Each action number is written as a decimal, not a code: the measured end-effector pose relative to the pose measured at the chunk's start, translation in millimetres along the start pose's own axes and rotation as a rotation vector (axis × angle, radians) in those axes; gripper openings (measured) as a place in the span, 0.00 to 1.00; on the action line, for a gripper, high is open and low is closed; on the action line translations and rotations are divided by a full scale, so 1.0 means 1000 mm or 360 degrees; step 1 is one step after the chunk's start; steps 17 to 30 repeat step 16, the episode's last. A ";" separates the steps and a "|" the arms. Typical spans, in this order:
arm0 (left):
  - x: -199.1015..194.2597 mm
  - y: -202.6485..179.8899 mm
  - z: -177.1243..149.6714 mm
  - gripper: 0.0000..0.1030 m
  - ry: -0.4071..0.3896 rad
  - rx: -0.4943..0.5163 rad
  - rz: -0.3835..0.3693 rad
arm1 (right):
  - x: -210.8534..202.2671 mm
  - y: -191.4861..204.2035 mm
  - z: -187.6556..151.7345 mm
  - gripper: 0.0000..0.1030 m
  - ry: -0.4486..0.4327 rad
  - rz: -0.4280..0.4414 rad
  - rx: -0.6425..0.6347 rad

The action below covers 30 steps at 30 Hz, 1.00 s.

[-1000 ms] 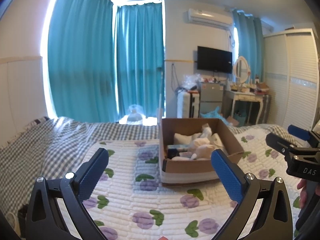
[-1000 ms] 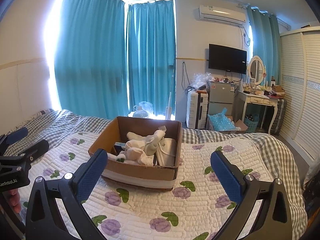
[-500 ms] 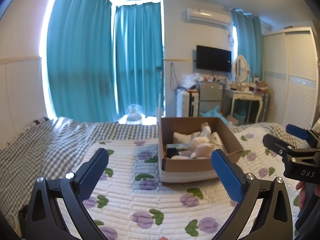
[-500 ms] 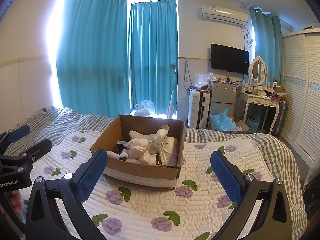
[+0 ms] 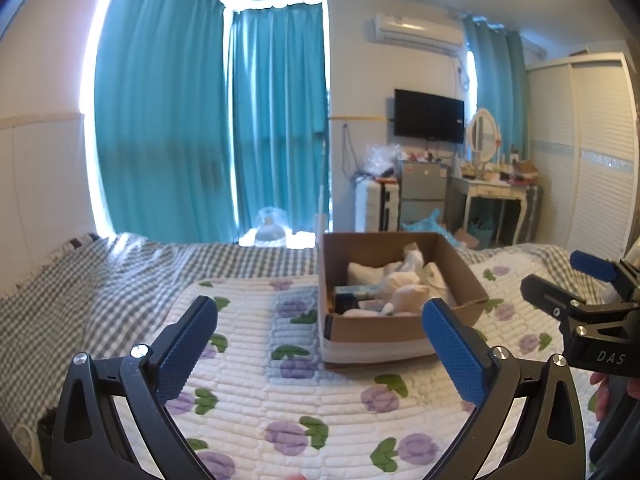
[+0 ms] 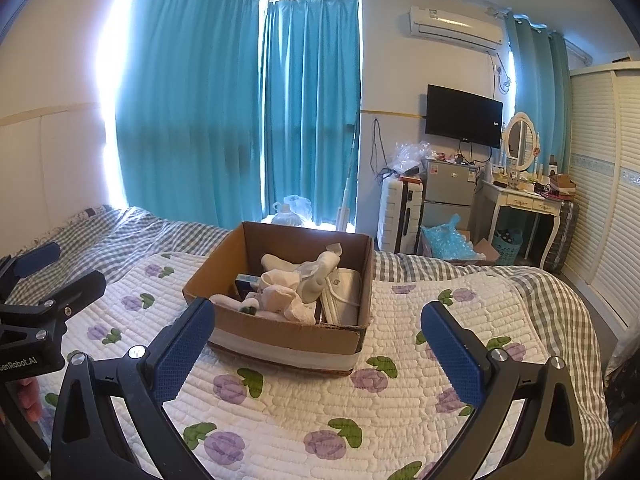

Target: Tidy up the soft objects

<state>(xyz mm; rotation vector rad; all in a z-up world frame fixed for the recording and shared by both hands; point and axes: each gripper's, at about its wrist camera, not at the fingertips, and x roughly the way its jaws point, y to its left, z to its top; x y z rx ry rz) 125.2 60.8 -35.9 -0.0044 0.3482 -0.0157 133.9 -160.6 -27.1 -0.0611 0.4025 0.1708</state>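
Observation:
An open cardboard box (image 5: 376, 330) stands on the flowered quilt (image 5: 256, 364); it also shows in the right wrist view (image 6: 280, 334). It holds white socks (image 6: 280, 280), a white pouch (image 6: 346, 292) and a blue pack (image 6: 246, 280). My left gripper (image 5: 320, 344) is open and empty, short of the box and a little to its left. My right gripper (image 6: 316, 340) is open and empty, in front of the box. Each gripper shows at the edge of the other's view, the right (image 5: 580, 292) and the left (image 6: 44, 280).
The quilt lies on a grey checked bedspread (image 6: 132, 236). Teal curtains (image 6: 248, 120) hang behind the bed. A suitcase (image 6: 400, 216), small fridge (image 6: 448, 192), dressing table (image 6: 520, 200) and wardrobe (image 6: 600, 200) stand beyond the bed at the right.
Both grippers have drifted slightly; the box sits a touch farther and higher in both views. Both stay open and empty.

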 end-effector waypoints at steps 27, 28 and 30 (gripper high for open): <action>0.000 0.004 0.000 1.00 0.0010 -0.0035 0.0002 | 0.003 0.001 -0.003 1.00 0.0017 -0.0009 -0.0004; 0.000 0.004 0.000 1.00 0.0010 -0.0035 0.0002 | 0.003 0.001 -0.003 1.00 0.0017 -0.0009 -0.0004; 0.000 0.004 0.000 1.00 0.0010 -0.0035 0.0002 | 0.003 0.001 -0.003 1.00 0.0017 -0.0009 -0.0004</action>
